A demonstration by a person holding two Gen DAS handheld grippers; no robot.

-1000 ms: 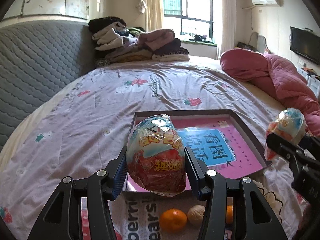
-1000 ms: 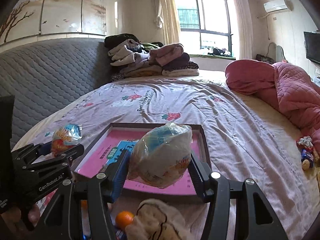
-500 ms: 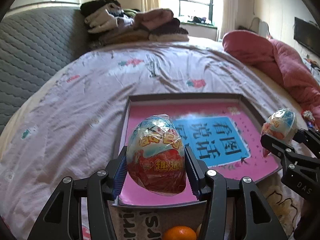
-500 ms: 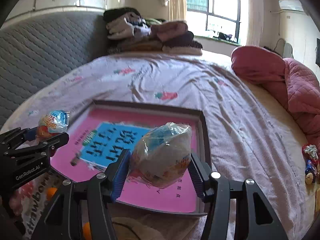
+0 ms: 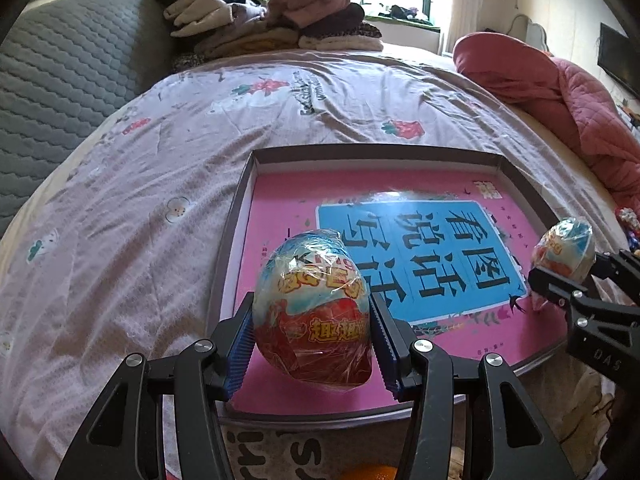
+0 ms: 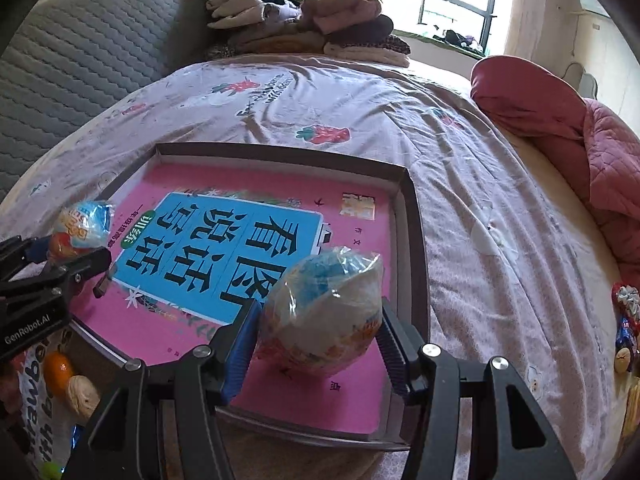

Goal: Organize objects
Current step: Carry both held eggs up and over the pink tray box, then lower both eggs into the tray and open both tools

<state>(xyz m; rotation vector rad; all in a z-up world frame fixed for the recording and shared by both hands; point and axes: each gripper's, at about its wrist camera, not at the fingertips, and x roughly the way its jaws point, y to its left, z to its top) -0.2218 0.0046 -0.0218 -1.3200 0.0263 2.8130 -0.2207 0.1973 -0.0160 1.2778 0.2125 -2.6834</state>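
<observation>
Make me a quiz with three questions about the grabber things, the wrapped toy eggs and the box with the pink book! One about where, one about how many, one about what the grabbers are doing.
1. Where does the pink book lie?
A. in the shallow box
B. on the clothes pile
C. under the red quilt

2. How many wrapped eggs are being held?
A. none
B. one
C. two

3. What is the left gripper doing?
A. hanging open with nothing in it
B. clamping an egg
C. gripping the box's rim

Answers:
1 A: the box's walls frame the book on the bed.
2 C: the left egg sits between the left gripper's pads, and the right egg between the right gripper's.
3 B: both blue pads press the egg's sides above the book.
</observation>
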